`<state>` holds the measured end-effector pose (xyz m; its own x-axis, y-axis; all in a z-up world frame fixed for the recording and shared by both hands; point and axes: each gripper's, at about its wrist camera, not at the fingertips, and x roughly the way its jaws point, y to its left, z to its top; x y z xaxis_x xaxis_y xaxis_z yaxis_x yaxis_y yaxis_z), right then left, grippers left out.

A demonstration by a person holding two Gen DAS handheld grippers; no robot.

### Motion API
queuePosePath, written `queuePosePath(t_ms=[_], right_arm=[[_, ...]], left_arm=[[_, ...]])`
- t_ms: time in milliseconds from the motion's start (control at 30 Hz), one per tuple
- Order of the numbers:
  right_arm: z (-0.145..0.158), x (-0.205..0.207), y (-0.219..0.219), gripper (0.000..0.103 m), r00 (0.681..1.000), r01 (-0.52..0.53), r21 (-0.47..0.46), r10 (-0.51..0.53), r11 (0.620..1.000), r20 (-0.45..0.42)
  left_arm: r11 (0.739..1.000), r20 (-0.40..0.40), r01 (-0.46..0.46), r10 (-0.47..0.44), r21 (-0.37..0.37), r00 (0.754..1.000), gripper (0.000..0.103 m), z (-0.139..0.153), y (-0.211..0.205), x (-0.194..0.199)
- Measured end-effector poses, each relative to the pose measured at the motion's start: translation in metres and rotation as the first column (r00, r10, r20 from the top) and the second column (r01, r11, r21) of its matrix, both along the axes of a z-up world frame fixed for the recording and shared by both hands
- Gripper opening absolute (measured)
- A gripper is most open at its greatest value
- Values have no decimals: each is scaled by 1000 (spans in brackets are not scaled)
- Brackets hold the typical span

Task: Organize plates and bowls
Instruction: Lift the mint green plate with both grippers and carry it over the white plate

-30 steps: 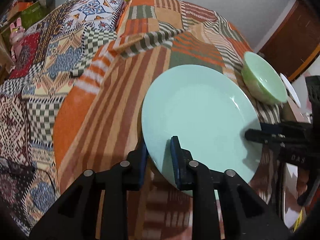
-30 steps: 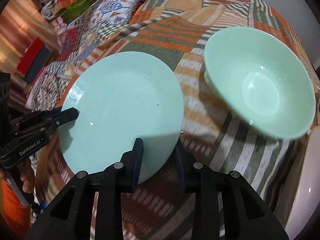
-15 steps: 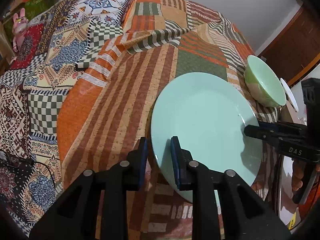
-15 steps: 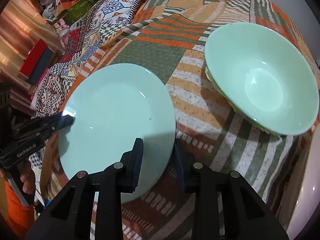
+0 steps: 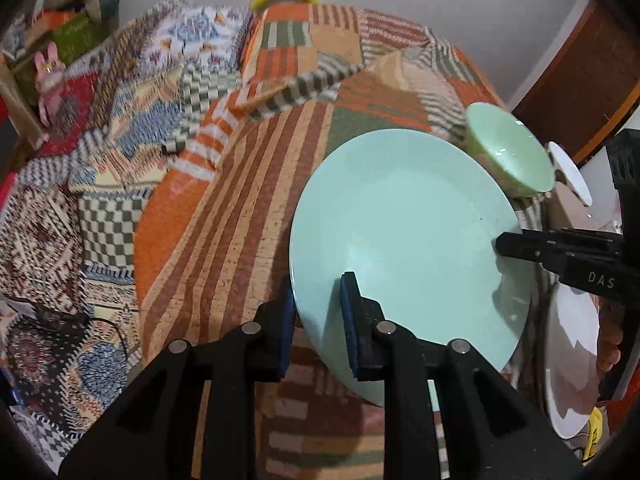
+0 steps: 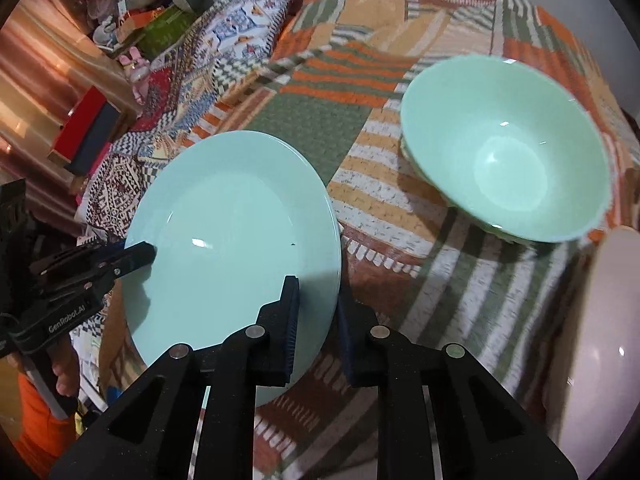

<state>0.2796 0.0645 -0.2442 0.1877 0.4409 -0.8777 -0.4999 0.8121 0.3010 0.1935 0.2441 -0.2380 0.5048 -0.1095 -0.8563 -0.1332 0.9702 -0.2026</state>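
the task looks in its early or middle part. the plate [image 5: 404, 240] is held in the air, in the middle right of the left view, above the patchwork cloth [image 5: 224, 216]. the left gripper [image 5: 318, 320] is clamped on its near rim and the right gripper [image 6: 316, 320] is clamped on the opposite rim. the green bowl [image 6: 504, 148] sits on the cloth in the upper right of the right view and is not sorted yet. a white dish [image 6: 596, 340] at the right edge is close to the plate and may stand in its way.
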Motion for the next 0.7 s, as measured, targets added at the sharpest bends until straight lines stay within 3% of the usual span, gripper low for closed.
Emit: queuePosePath(t_ms=[333, 700], right_arm=[[57, -35, -44, 16, 990, 48, 75, -58, 996, 132], [85, -84, -107, 16, 969, 110, 108, -131, 988, 211]], left_arm=[[998, 119, 34, -41, 55, 992, 21, 67, -47, -34], [992, 159, 108, -117, 67, 980, 21, 95, -111, -74]])
